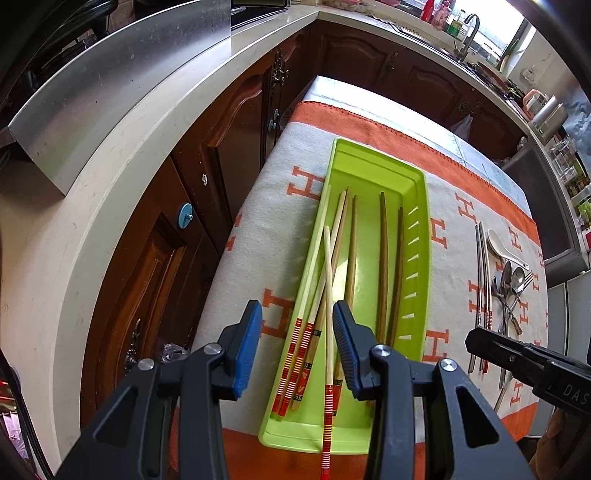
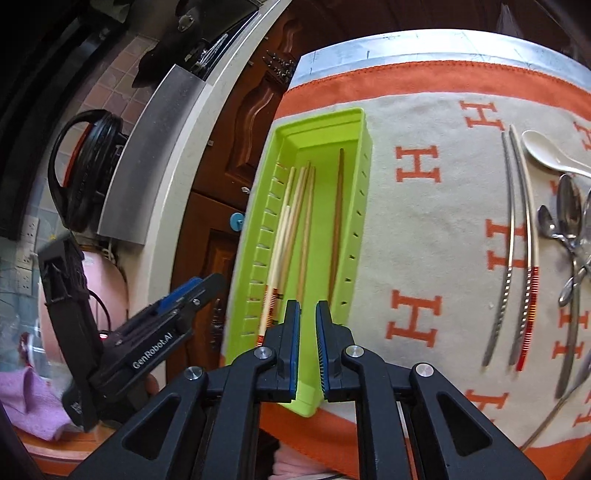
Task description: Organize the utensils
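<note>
A lime green tray lies on an orange and cream cloth. It holds several pale chopsticks with red bands and two dark wooden ones. One red-banded chopstick overhangs the tray's near rim. My left gripper hovers open over the tray's near end, its pads touching nothing. My right gripper hangs above the tray's near right side, its jaws a narrow gap apart with nothing between them. A metal chopstick, a white red-banded chopstick, a white ceramic spoon and metal spoons lie on the cloth to the right.
The table's left edge runs beside dark wooden cabinet doors under a pale counter. A black kettle stands on that counter. A sink tap and jars sit along the far counter. Bare cloth separates tray and loose utensils.
</note>
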Tool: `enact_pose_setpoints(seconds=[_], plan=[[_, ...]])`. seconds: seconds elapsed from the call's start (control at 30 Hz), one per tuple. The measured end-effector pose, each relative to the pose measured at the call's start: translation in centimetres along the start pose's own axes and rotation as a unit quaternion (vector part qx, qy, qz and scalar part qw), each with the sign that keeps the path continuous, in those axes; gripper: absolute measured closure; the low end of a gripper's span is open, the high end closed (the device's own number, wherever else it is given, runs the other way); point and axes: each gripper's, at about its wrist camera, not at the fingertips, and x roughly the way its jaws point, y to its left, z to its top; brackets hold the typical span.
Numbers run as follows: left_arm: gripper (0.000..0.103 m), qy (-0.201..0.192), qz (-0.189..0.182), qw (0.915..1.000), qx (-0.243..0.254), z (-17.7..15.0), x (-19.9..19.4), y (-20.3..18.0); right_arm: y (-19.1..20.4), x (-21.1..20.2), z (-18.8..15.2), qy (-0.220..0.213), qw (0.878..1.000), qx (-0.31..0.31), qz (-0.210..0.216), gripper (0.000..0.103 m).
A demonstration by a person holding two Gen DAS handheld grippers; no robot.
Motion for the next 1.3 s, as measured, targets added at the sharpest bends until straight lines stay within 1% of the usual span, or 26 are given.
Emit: enact_pose_setpoints(seconds=[0.1, 0.23, 0.4, 0.47, 0.53, 0.67, 0.7, 0.77, 0.8, 0.83, 1.0, 1.1, 1.2, 1.27, 1.3], plan=[[0.065, -0.002, 0.0, 1.0, 0.001, 0.0, -0.1, -0.1, -0.7, -0.3, -0.2, 0.001, 1.0, -0.002, -0.015, 0.094], [0.065, 0.009, -0.009, 0.9999, 0.011, -0.3, -0.1, -0.4, -1.2, -0.5, -0.6, 0.009, 1.0, -0.011, -0.011, 0.094], [0.065, 0.047, -0.044, 0.9974, 0.034, -1.8, 0.5, -1.5, -1.5, -0.5, -1.0, 0.016, 1.0, -0.012, -0.006, 0.094], [0.066, 0.065, -0.046, 0.996, 0.042, -2.4, 1.3, -2.0, -1.5, -0.4, -1.1, 0.018, 1.0, -0.008, -0.004, 0.094], [0.074, 0.082, -0.043, 0.9948, 0.043, -2.8, 2.1, -2.1, -1.8, -0.4, -1.1, 0.02, 1.0, -0.003, 0.001, 0.094], [0.074, 0.108, -0.044, 0.9926, 0.035, -3.5, 3.7, -2.0, -2.0, -0.5, -1.2, 0.02, 1.0, -0.001, 0.003, 0.094], [0.076, 0.111, -0.044, 0.9922, 0.034, -3.6, 4.1, -2.1, -2.2, -0.6, -1.2, 0.02, 1.0, -0.001, 0.004, 0.094], [0.091, 0.119, -0.042, 0.9914, 0.033, -3.9, 4.7, -2.1, -2.3, -0.8, -1.3, 0.019, 1.0, 0.0, 0.006, 0.094], [0.096, 0.123, -0.044, 0.9909, 0.031, -4.0, 5.1, -2.0, -2.4, -0.8, -1.3, 0.019, 1.0, 0.002, 0.007, 0.094], [0.098, 0.124, -0.048, 0.9907, 0.028, -4.0, 5.3, -2.0, -2.6, -0.8, -1.3, 0.019, 1.0, 0.005, 0.009, 0.094], [0.1, 0.105, -0.045, 0.9929, 0.031, -3.4, 5.4, -2.3, -3.2, -0.8, -1.3, 0.019, 1.0, 0.012, 0.013, 0.094], [0.1, 0.092, -0.04, 0.9943, 0.037, -2.1, 5.5, -2.9, -3.6, -0.7, -1.3, 0.019, 1.0, 0.017, 0.013, 0.094], [0.1, 0.089, -0.04, 0.9947, 0.034, -0.7, 6.0, -3.3, -4.0, -0.7, -1.3, 0.018, 1.0, 0.02, 0.013, 0.094], [0.096, 0.087, -0.035, 0.9952, 0.028, 0.0, 6.2, -3.3, -4.2, -0.9, -1.3, 0.017, 1.0, 0.022, 0.012, 0.094], [0.086, 0.086, -0.034, 0.9954, 0.027, 0.3, 6.2, -3.4, -4.3, -1.0, -1.3, 0.016, 1.0, 0.023, 0.011, 0.094]])
